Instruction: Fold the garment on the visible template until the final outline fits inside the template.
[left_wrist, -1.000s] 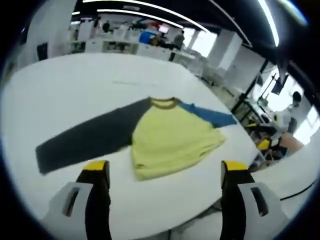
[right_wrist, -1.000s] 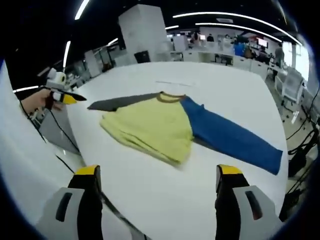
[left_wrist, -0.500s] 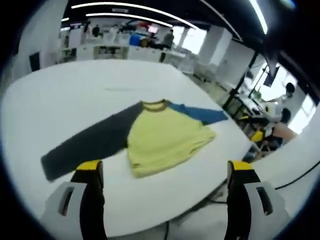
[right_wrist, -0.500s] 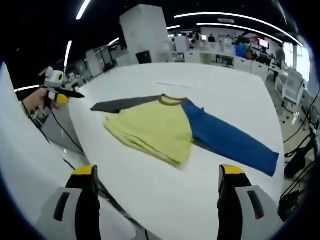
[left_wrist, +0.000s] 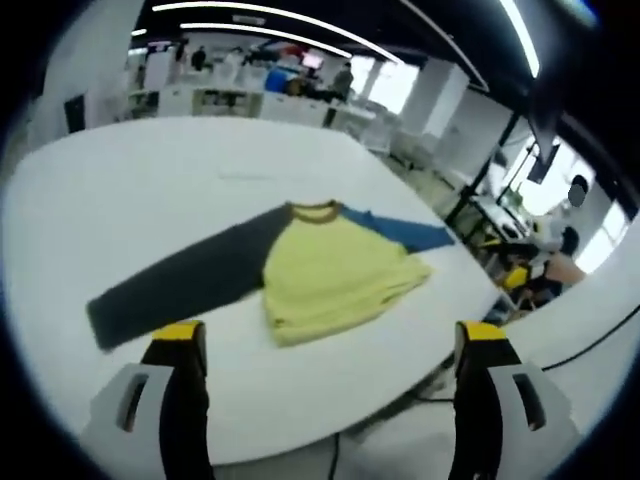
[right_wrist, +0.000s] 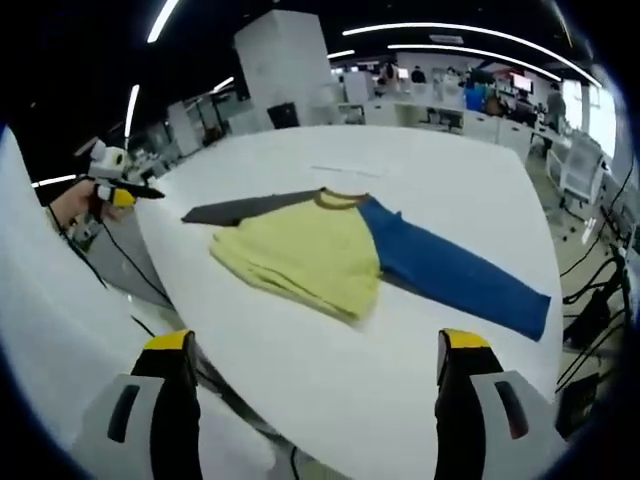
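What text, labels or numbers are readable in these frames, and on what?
None readable.
The shirt shows plain yellow, blue and dark grey panels, no print.
The white table carries no readable marking.
Background screens and signs are too small and blurred to read.

Left tongs (left_wrist: 325, 345) and right tongs (right_wrist: 312, 350) gape wide, empty.

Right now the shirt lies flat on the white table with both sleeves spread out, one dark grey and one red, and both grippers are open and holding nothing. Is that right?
Not quite: no sleeve is red. On the shirt, the right gripper view shows a blue sleeve opposite the dark grey sleeve. The rest holds: it lies on the white table, with the left gripper and right gripper open and empty.
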